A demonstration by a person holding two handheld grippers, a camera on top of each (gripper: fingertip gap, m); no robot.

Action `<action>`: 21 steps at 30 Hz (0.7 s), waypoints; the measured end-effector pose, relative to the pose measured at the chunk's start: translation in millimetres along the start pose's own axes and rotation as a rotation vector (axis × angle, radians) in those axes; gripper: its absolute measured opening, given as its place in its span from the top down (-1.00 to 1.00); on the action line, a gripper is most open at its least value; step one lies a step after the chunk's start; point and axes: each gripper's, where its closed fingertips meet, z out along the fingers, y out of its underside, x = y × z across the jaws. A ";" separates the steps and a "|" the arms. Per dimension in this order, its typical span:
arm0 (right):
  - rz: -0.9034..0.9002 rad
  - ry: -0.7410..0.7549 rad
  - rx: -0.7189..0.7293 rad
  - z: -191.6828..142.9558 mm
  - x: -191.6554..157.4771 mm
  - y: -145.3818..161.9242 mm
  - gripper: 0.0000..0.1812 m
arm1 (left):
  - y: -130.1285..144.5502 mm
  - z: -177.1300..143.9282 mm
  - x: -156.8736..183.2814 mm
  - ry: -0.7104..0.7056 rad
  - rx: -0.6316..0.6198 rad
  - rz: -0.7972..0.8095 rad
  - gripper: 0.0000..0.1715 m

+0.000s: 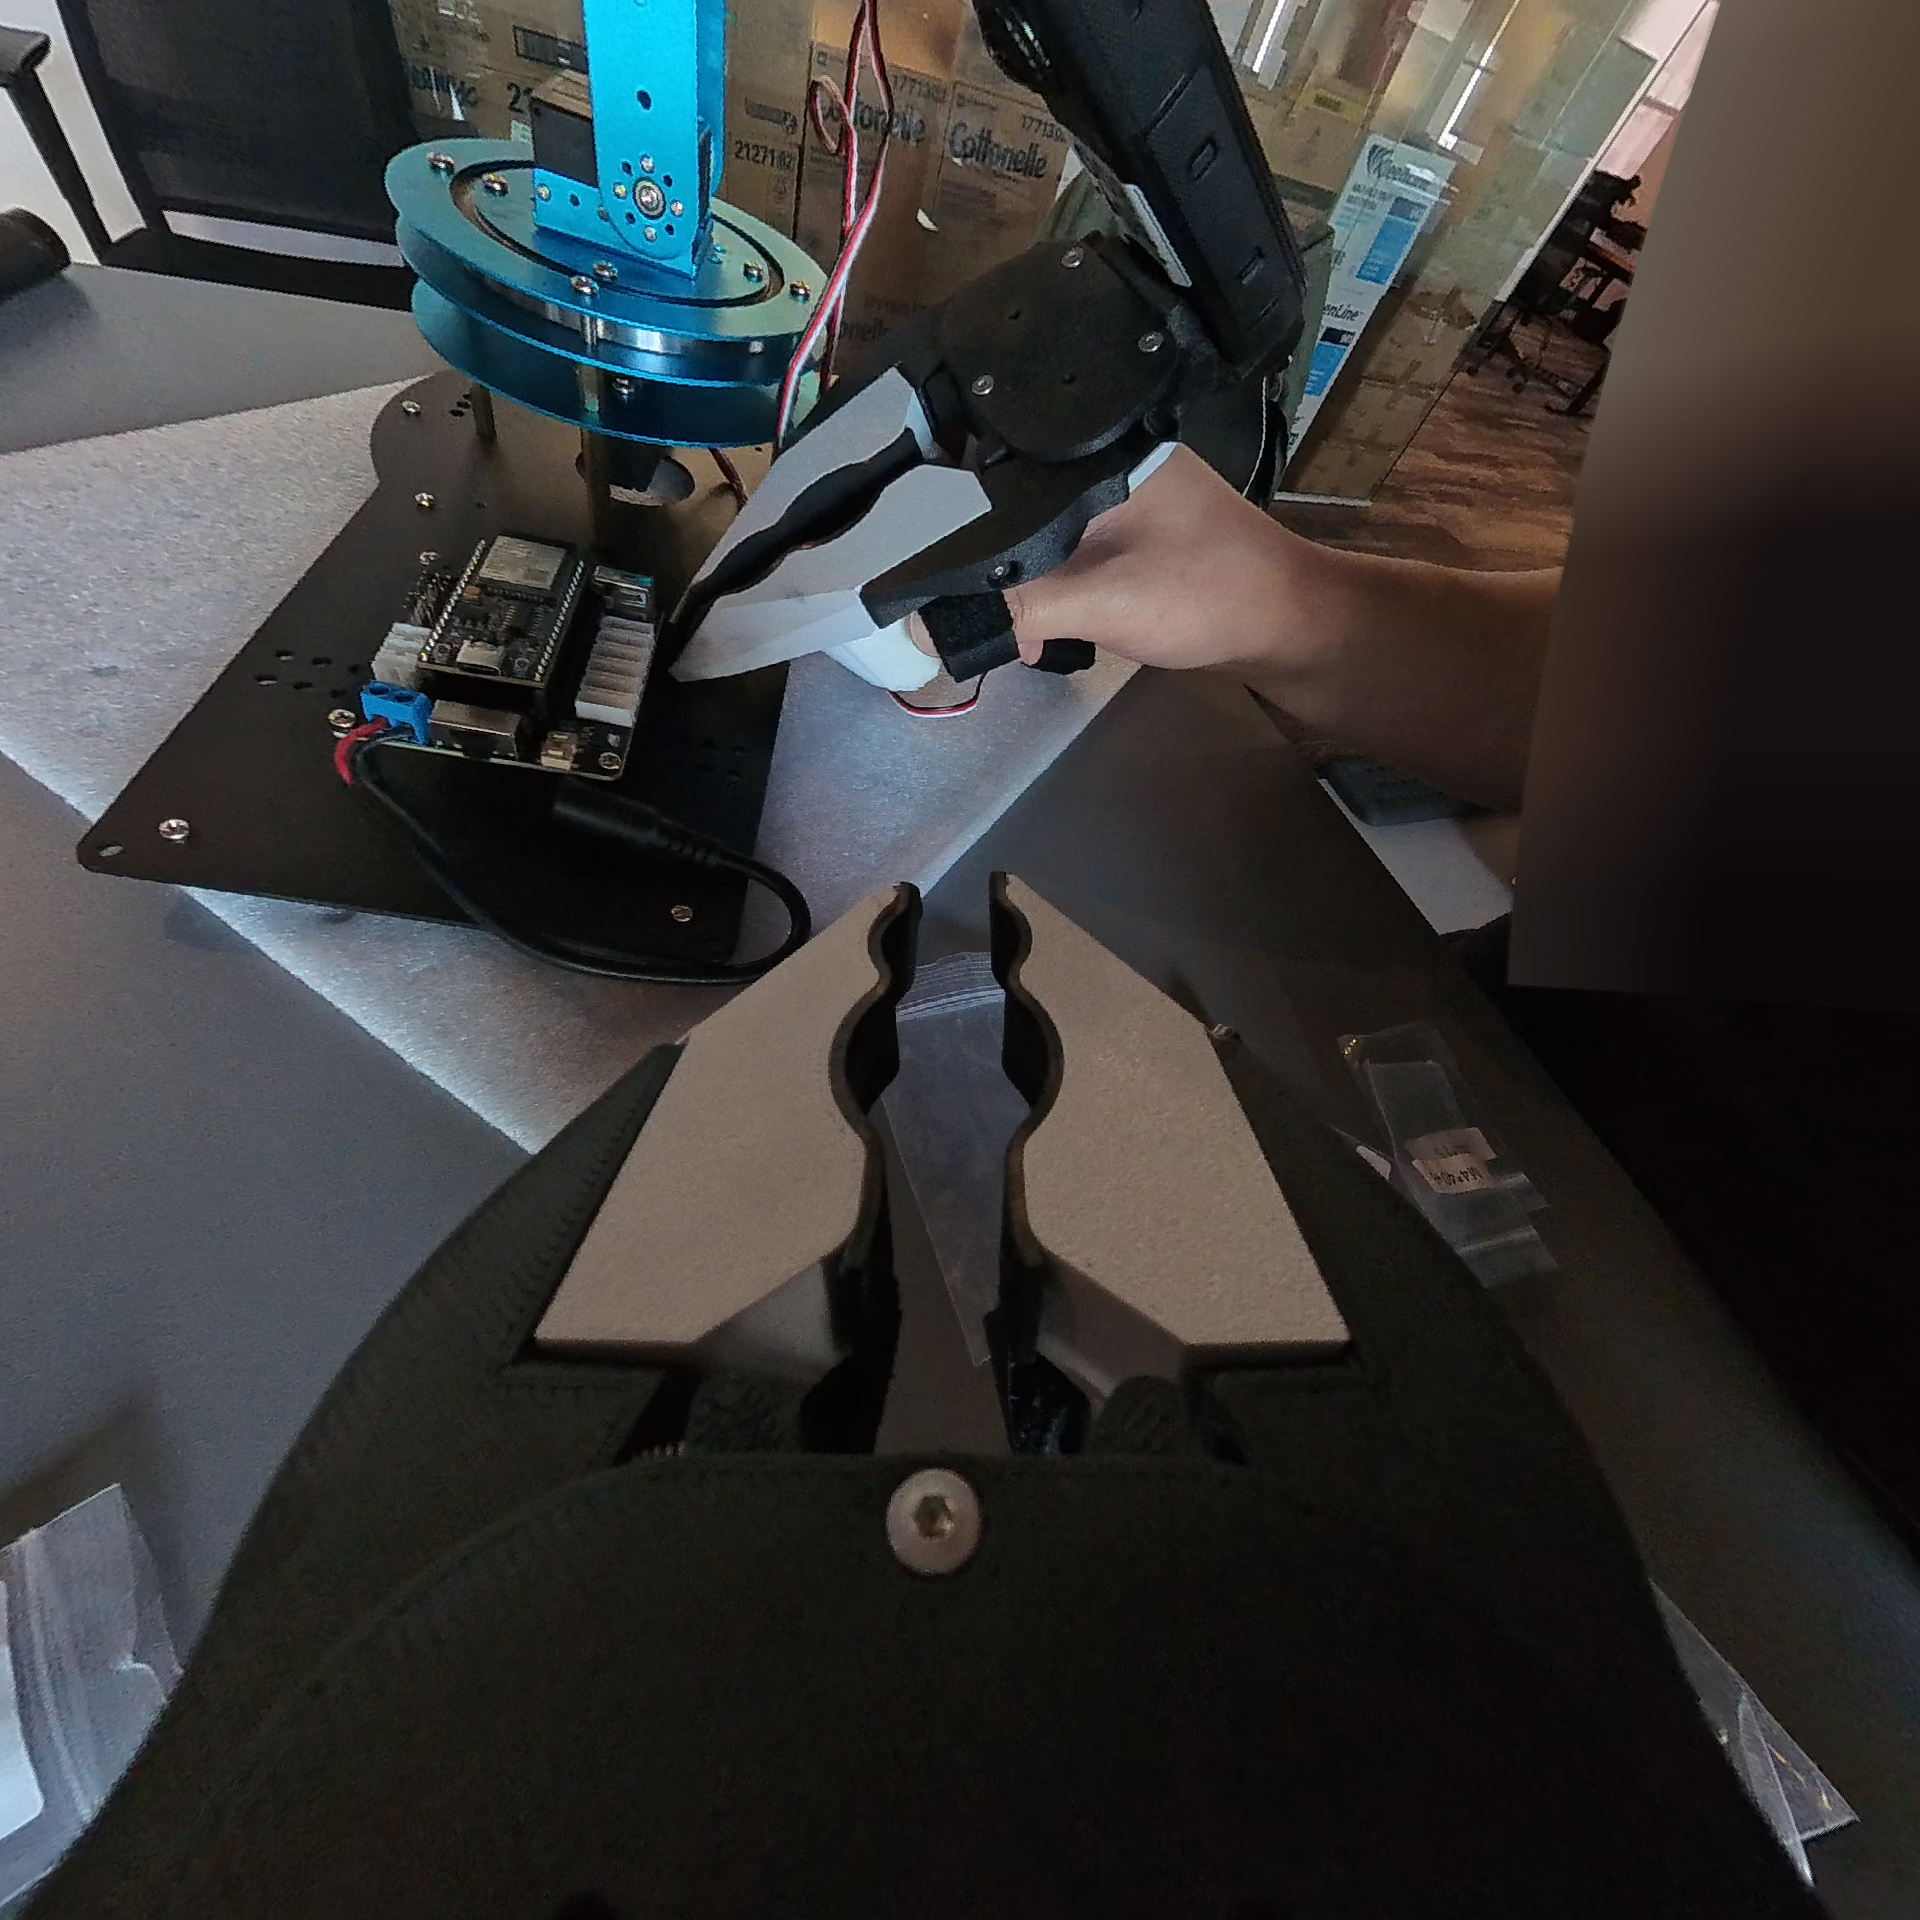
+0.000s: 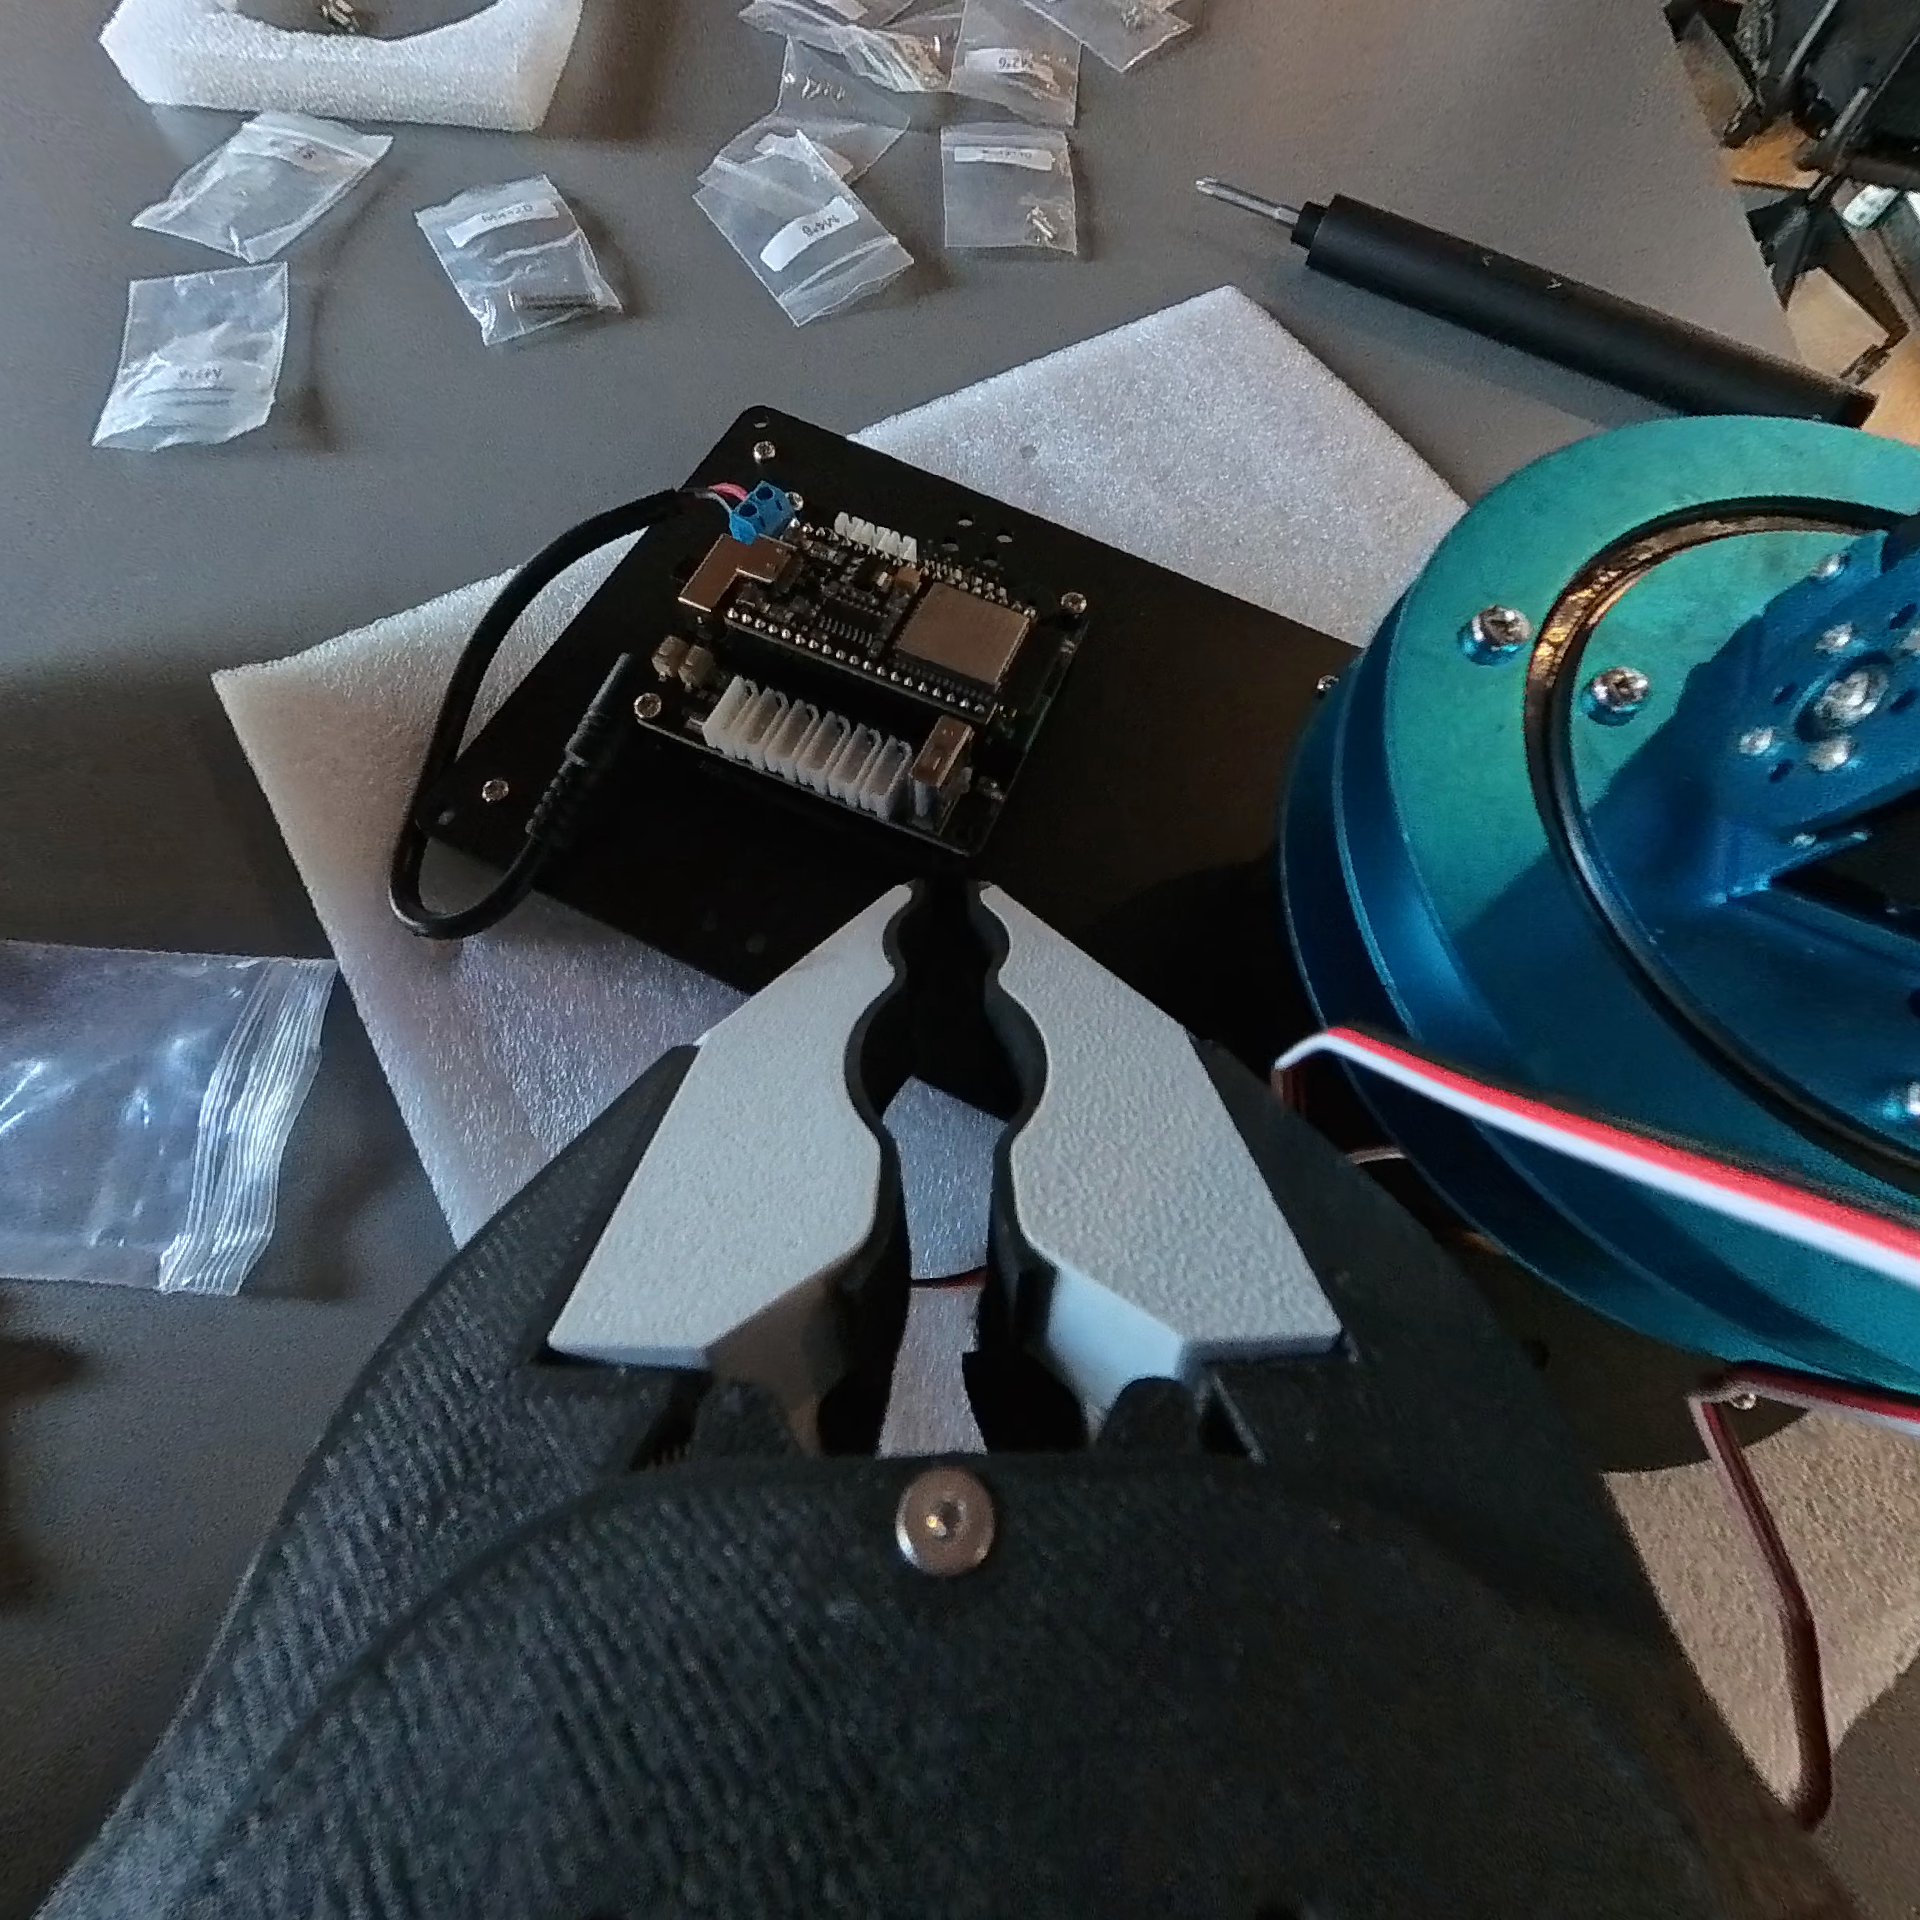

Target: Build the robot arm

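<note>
My left gripper point(image 1: 951, 894) hangs over the dark table, shut to a narrow slit, with nothing gripped. A clear bag point(image 1: 951, 1091) lies under it. My right gripper point(image 2: 948, 891) is also shut to a slit, and I see nothing between its tips. They hover low over the black base plate point(image 2: 1143, 748), just short of the control board point(image 2: 862, 675) and its white connector row. In the left wrist view the right gripper point(image 1: 686, 660) points down at the board point(image 1: 520, 655), with a hand point(image 1: 1195, 592) holding it. A blue turntable point(image 2: 1558, 831) stands on the plate at the right.
A red-white-black servo wire point(image 2: 1558, 1127) runs off the turntable past my right gripper. A black power cable point(image 2: 457, 831) loops off the board. The plate rests on a foam sheet point(image 2: 1143, 416). Small screw bags point(image 2: 800, 239), a screwdriver point(image 2: 1507, 301) and a foam block point(image 2: 343, 73) lie beyond. The grippers' ends are close to 15 cm from one another. Measured from the fingertips, the screwdriver point(image 2: 1507, 301) is 25 cm or so from the right gripper and 35 cm from the left.
</note>
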 end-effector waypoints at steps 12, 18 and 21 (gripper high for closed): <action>-0.003 0.009 0.003 1.6 1.1 -1.2 0.94 | -0.5 -0.3 0.6 0.004 0.003 0.004 0.86; -0.003 0.008 0.004 1.8 1.1 -1.3 0.94 | -0.5 -0.5 0.3 0.003 0.003 0.003 0.86; -0.003 0.009 0.004 1.9 1.1 -1.3 0.94 | -0.6 -0.6 0.4 0.004 0.004 0.003 0.86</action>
